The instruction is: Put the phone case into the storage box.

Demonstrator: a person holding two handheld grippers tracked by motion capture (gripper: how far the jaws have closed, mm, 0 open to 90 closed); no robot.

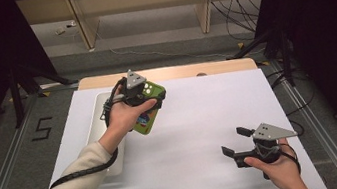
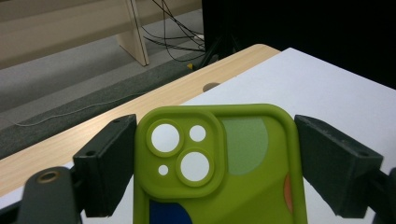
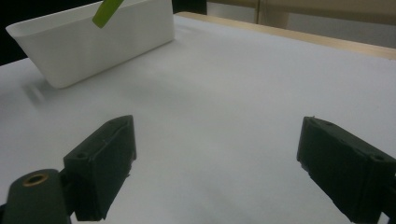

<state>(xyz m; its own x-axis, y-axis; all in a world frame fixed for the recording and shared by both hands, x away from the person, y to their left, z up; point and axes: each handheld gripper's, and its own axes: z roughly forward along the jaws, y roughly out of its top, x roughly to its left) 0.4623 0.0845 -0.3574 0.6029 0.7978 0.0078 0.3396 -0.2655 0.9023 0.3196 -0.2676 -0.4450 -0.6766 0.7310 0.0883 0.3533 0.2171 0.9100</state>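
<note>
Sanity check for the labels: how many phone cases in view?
1. A green phone case sits between the left gripper jaws, above the white tray's right edge. The tray's inside is partly hidden.

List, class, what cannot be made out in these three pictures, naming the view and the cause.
- Phone case: lower part cut off by the left gripper view's bottom edge.
- Bin: its inside, hidden in the high view by the left hand and forearm.
- Green strip in the right gripper view: cut off by the top edge.
</note>
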